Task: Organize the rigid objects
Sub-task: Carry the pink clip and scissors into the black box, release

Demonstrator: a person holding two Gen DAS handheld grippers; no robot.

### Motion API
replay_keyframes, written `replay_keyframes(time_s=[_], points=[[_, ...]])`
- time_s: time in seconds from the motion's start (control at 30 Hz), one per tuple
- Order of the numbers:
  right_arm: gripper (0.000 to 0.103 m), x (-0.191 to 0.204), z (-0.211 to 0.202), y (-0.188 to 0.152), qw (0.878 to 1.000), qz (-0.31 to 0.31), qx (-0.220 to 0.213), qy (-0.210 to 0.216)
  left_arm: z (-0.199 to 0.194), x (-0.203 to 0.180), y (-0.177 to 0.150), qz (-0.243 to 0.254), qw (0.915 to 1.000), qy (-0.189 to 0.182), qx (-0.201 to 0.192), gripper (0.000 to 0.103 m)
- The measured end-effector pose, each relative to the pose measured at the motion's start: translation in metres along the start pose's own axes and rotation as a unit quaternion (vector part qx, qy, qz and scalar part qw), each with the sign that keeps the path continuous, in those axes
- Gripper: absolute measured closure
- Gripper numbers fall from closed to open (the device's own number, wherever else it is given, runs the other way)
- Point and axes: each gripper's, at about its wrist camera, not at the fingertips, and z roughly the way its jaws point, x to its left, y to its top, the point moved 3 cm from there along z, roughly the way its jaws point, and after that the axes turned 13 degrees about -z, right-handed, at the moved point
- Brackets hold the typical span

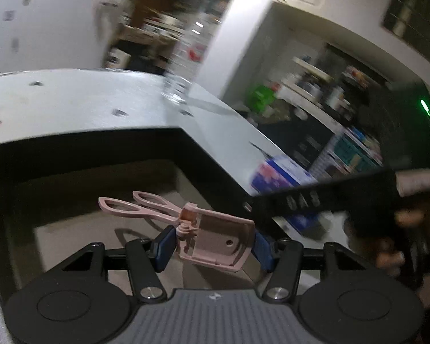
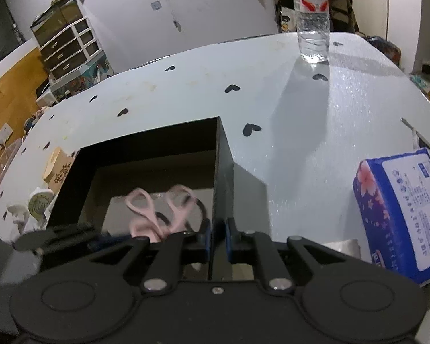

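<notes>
The tabletop, pale with black heart marks, carries one black open-topped box at its near side. The box floor shows bare wherever it is in view, so by my judgement the sorting is early or this item is the first to go in.

To the right of the box lies one blue tissue pack, and at the far right stands one clear water bottle. To the left of the box sit a small tan carton and some round pale items, too small to name.

The left gripper grips one pink eyelash curler by its head, jaws pressed on either side, handles pointing far over the box interior. It hangs above the box, not yet released. The right gripper has its jaws nearly closed around the near right wall of the box, apparently steadying it.

What is left: lowering and letting go of the curler, then whatever else belongs inside.
</notes>
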Motion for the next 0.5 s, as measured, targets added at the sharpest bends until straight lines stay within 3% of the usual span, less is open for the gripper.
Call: replay_keyframes(time_s=[0.33, 0.4, 0.43, 0.47, 0.5], points=[[0.092, -0.001, 0.000, 0.000, 1.000, 0.022, 0.009, 0.002, 0.014, 0.000, 0.006, 0.016, 0.9978, -0.059, 0.027, 0.042], [0.092, -0.001, 0.000, 0.000, 1.000, 0.023, 0.010, 0.002, 0.015, 0.002, 0.009, 0.001, 0.9981, -0.053, 0.032, 0.023], [0.092, -0.002, -0.001, 0.000, 1.000, 0.024, 0.010, 0.003, 0.015, 0.003, 0.011, -0.009, 0.9979, -0.055, 0.032, 0.006], [0.092, -0.002, -0.001, 0.000, 1.000, 0.027, 0.010, 0.004, 0.013, 0.003, 0.010, -0.013, 0.9973, -0.063, 0.036, 0.000], [0.092, -0.003, -0.001, 0.000, 1.000, 0.027, 0.011, 0.004, 0.012, 0.003, 0.010, -0.011, 0.9970, -0.068, 0.037, 0.000]])
